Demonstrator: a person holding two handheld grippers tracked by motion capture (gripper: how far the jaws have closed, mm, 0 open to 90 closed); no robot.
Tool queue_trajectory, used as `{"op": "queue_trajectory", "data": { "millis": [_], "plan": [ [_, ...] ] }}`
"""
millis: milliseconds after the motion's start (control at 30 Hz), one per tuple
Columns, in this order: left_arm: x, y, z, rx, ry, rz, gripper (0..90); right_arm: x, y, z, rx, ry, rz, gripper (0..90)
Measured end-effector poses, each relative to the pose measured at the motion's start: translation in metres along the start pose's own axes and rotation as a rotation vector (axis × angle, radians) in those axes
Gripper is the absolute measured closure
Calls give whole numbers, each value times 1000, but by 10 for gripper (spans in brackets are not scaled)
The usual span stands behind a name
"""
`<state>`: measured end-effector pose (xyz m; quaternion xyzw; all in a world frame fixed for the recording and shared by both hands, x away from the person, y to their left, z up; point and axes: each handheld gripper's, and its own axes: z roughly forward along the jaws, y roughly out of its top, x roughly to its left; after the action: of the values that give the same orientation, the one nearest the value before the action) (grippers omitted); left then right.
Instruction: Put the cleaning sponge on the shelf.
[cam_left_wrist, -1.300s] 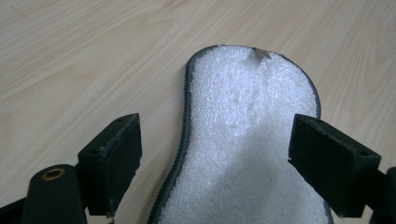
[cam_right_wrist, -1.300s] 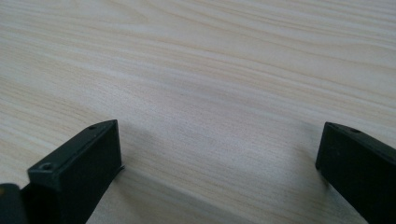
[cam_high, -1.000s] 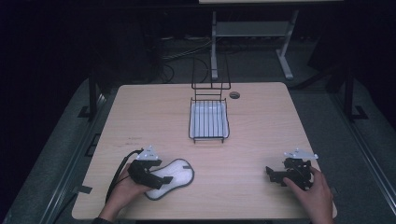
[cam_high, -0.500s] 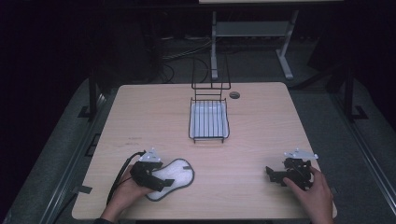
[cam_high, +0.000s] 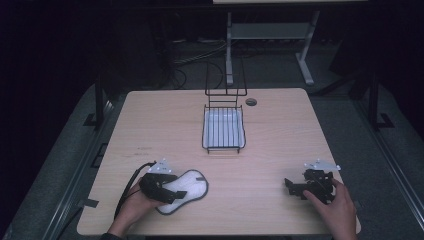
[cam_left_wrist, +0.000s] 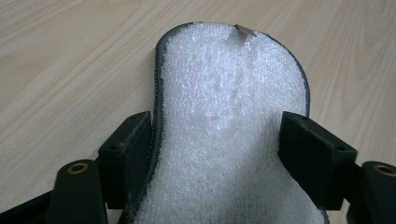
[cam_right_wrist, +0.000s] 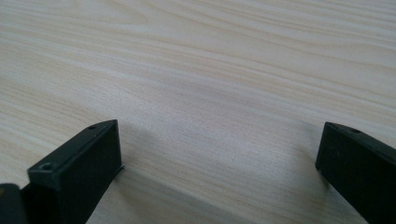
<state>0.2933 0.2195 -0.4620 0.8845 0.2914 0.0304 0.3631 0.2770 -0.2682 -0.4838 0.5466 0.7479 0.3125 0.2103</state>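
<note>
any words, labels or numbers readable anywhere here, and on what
None can be read.
Slipper: a small grey tab at its far edge, no legible print.
Table: faint dark marks near its left side, too small to read.
Wire basket: no label visible.
</note>
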Motion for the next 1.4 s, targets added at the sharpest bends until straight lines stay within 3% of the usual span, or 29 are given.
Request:
{"op": "queue_trajectory", "data": {
  "millis": [367, 467, 500, 567, 600, 700, 767, 1400],
  "plan": [
    [1, 0, -3, -1, -1, -6, 379, 0, 0, 0, 0, 0, 0, 0],
    [6, -1, -7, -17, -11, -33, 482, 0, 0, 0, 0, 0, 0, 0],
    [7, -2, -8, -22, -10, -33, 570, 0, 0, 0, 0, -1, 0, 0],
    [9, -2, -9, -23, -12, -33, 592, 0, 0, 0, 0, -1, 1, 0],
    [8, -2, -9, -26, -7, -28, 592, 0, 0, 0, 0, -1, 1, 0],
    [7, -1, -13, -26, 16, -3, 783, 0, 0, 0, 0, -1, 1, 0],
    [7, -1, -13, -24, 14, -2, 814, 0, 0, 0, 0, -1, 1, 0],
    [3, 6, -33, -125, -7, -9, 855, 0, 0, 0, 0, -1, 1, 0]
  ]
}}
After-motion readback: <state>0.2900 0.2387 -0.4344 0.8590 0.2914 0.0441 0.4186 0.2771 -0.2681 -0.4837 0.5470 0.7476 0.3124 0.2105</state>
